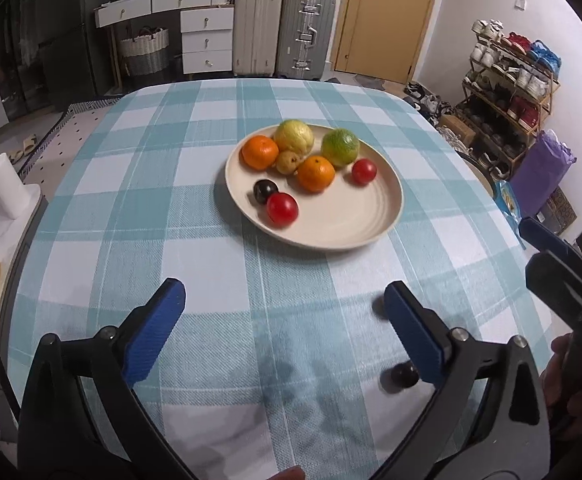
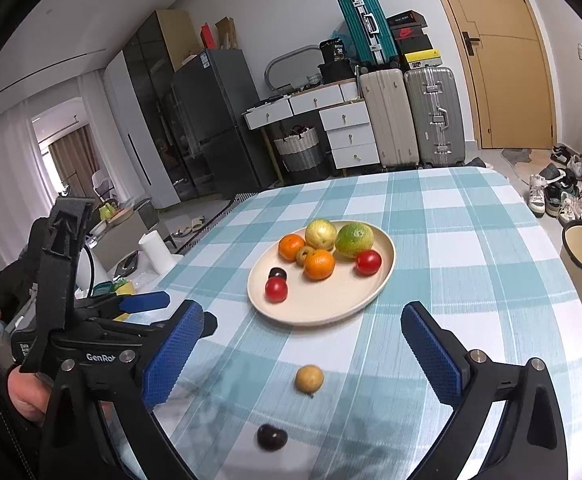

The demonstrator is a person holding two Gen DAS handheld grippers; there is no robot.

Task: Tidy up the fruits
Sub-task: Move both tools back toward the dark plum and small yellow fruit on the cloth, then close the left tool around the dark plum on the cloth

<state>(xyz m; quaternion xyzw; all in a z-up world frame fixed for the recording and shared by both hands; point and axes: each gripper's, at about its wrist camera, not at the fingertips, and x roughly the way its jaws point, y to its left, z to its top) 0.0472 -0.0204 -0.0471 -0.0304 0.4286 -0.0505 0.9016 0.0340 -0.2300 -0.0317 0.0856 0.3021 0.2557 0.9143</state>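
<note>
In the left wrist view, the left gripper (image 1: 283,308) is held with fingers wide apart and empty above the teal-and-white checked cloth worktop (image 1: 195,216). A round cream plate (image 1: 351,224) of smooth fruits is seen ahead, unobstructed; a small dark plum (image 1: 404,374) lies beside the right finger.

In the right wrist view, the right gripper (image 2: 303,334) is likewise spread and empty. A small tan round fruit (image 2: 309,378) lies between its fingers, the plum nearer.

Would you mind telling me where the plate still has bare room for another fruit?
The plate is bare across its near half, in front of the near tomato and beside the far tomato. The far side is crowded: two oranges, a yellow fruit, and a green fruit sit bunched together.
</note>
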